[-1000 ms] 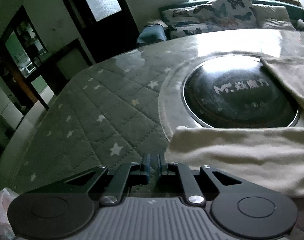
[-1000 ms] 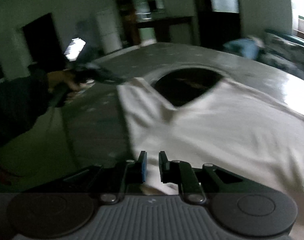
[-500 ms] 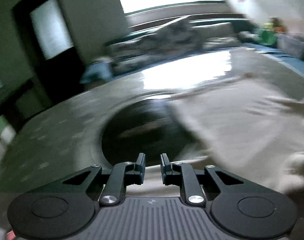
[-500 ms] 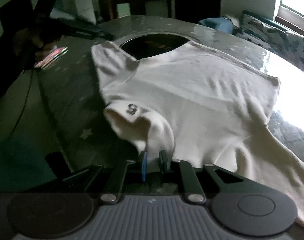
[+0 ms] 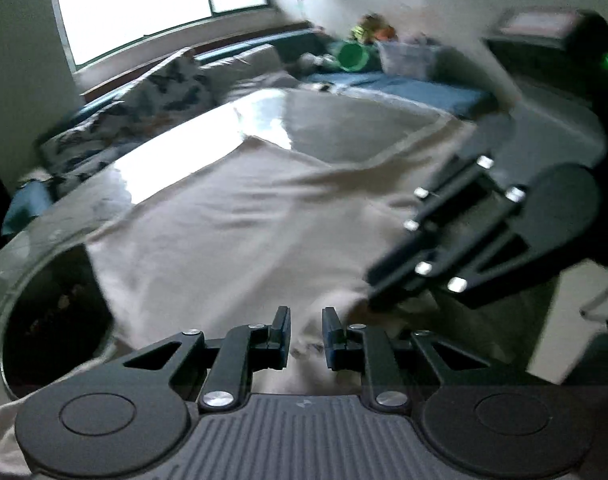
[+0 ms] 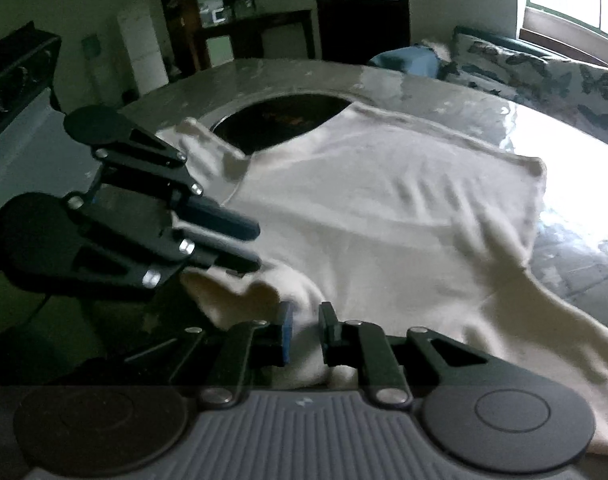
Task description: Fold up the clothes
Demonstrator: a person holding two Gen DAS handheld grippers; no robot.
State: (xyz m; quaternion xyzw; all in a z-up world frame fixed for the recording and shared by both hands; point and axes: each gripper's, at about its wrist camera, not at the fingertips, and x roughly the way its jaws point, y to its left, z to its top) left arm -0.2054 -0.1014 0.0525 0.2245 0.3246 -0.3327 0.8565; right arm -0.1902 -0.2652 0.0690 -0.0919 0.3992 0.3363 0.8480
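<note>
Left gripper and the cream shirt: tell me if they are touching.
Cannot tell. In the right wrist view the left gripper, jaws slightly parted, sits right at the bunched edge of the cream shirt, but blur hides any contact or gap.

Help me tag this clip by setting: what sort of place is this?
Most likely a home living room. A white garment lies on a table with a star-patterned quilted cover, a butterfly-print cushion sits on a sofa under a window, and a cabinet stands behind.
</note>
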